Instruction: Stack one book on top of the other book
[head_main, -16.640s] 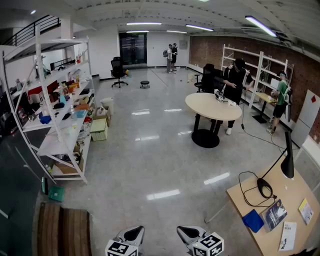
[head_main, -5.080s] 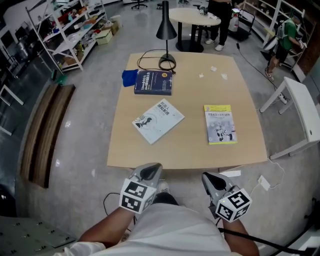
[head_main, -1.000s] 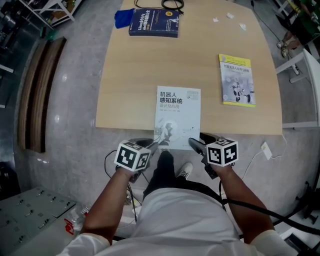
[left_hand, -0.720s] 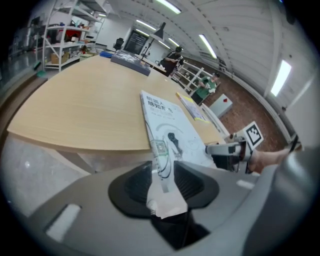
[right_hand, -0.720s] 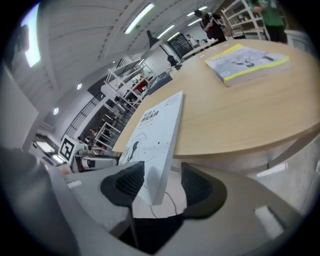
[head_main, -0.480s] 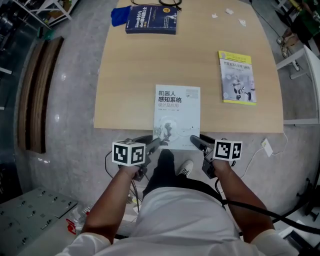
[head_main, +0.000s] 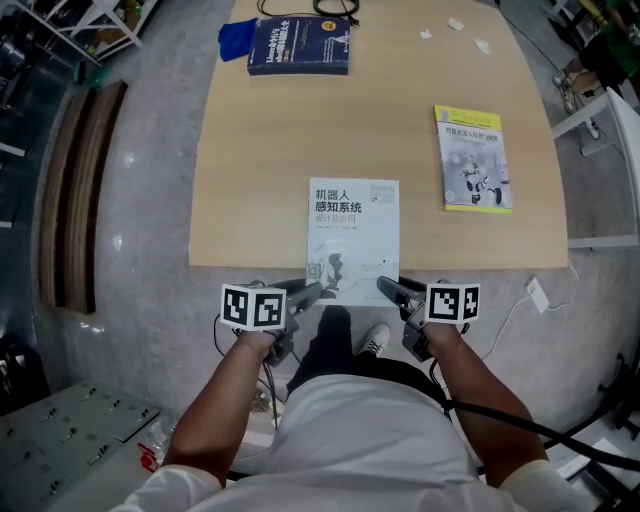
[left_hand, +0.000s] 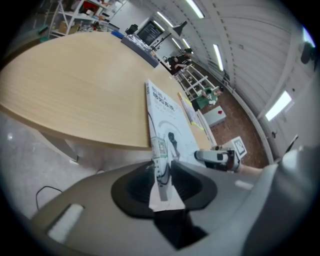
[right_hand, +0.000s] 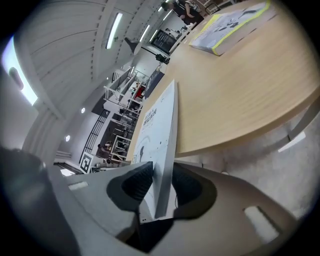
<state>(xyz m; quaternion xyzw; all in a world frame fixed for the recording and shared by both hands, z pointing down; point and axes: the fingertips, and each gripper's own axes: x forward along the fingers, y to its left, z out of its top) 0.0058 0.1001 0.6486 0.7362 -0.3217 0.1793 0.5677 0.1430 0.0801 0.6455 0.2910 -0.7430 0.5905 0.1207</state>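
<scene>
A white book (head_main: 353, 235) lies on the wooden table (head_main: 260, 150), its near end jutting over the front edge. My left gripper (head_main: 310, 292) has the book's near left corner (left_hand: 165, 115) between its jaws, which are closing onto it. My right gripper (head_main: 388, 288) is closing the same way on the near right corner (right_hand: 160, 125), pads against the cover. A dark blue book (head_main: 298, 46) lies at the far left of the table. A yellow-edged book (head_main: 472, 158) lies flat at the right.
A blue cloth (head_main: 232, 38) sits beside the dark blue book, and small paper scraps (head_main: 455, 24) lie at the far right. A wooden bench (head_main: 75, 190) stands on the floor to the left. A white side table (head_main: 600, 130) is on the right.
Both grippers have rolled so their marker cubes face up more squarely, and their jaws have narrowed onto the white book's near corners. The book has hardly shifted.
</scene>
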